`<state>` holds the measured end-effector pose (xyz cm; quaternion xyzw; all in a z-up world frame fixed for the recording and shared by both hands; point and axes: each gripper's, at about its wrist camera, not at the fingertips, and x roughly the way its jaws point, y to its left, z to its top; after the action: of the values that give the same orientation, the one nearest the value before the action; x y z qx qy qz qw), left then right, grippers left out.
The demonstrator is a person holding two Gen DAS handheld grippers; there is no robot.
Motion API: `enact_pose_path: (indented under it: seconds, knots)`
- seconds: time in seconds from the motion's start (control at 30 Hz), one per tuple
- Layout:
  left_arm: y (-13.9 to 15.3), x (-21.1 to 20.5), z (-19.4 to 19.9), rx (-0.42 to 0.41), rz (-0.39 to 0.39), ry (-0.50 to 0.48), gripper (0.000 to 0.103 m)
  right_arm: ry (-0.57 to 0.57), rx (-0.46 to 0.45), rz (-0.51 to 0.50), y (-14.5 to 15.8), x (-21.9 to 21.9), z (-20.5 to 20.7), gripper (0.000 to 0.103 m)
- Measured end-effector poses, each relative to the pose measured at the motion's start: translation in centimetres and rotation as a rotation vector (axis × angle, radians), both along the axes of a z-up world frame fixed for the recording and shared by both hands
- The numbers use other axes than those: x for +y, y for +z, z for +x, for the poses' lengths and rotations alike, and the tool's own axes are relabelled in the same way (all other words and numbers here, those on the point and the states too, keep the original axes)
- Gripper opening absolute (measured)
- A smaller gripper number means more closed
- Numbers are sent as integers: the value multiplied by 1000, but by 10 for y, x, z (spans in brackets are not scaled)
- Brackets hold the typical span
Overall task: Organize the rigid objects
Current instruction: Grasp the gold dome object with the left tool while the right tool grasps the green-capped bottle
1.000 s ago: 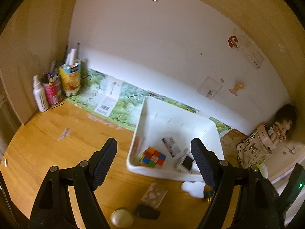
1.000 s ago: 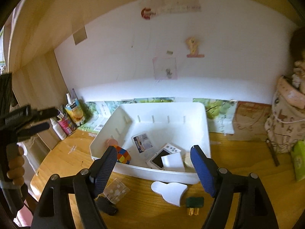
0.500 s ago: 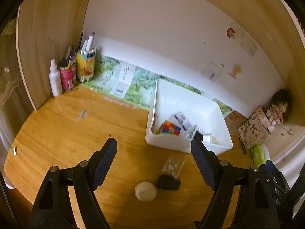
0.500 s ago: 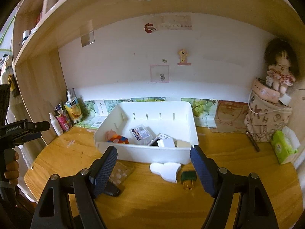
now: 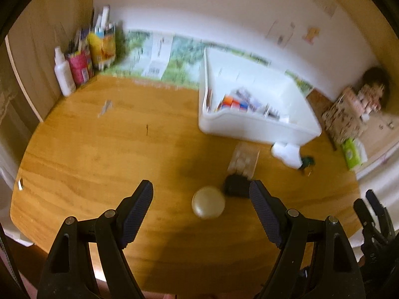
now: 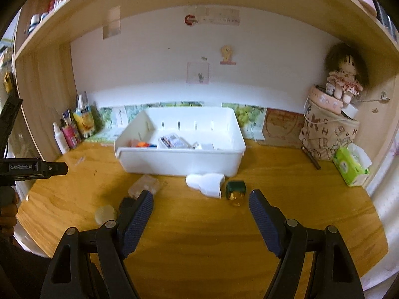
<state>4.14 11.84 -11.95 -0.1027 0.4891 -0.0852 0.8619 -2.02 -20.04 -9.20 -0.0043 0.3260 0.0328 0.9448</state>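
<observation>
Left gripper [image 5: 200,201] wide open and empty above the counter [image 5: 99,154], round cream case [image 5: 208,205] lying between its fingers. Right gripper [image 6: 200,205] likewise open, holding nothing. White bin [image 6: 179,160] at the back, white bottle [image 6: 205,182] and green cap [image 6: 235,190] just before it.

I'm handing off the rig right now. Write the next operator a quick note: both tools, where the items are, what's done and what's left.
Left tool: open, empty, above the cream round piece.
Right tool: open, empty, over bare desk in front of the bin.
Done: white bin already holds a colour cube, a printed packet and a few small items.
Left, all on the desk in front of the bin: cream round piece, black block, clear blister pack, white flat piece, green connector.
</observation>
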Motion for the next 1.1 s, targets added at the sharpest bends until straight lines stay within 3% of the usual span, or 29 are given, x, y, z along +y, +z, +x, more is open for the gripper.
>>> enact_pose_path:
  seconds: [0.23, 0.53, 0.8, 1.1]
  knots:
    - [-32, -15, 2, 133, 47, -26, 82, 30, 51, -29, -15, -5, 6, 80]
    - [-67, -35, 11, 277, 74, 61, 82, 136, 125, -65, -25, -25, 30, 80]
    - [-85, -47, 22, 345, 108, 151, 82, 200, 170, -103, -35, -50, 59, 80]
    - [-100, -46, 23, 389, 92, 279, 82, 273, 225, -103, -57, -69, 101, 80]
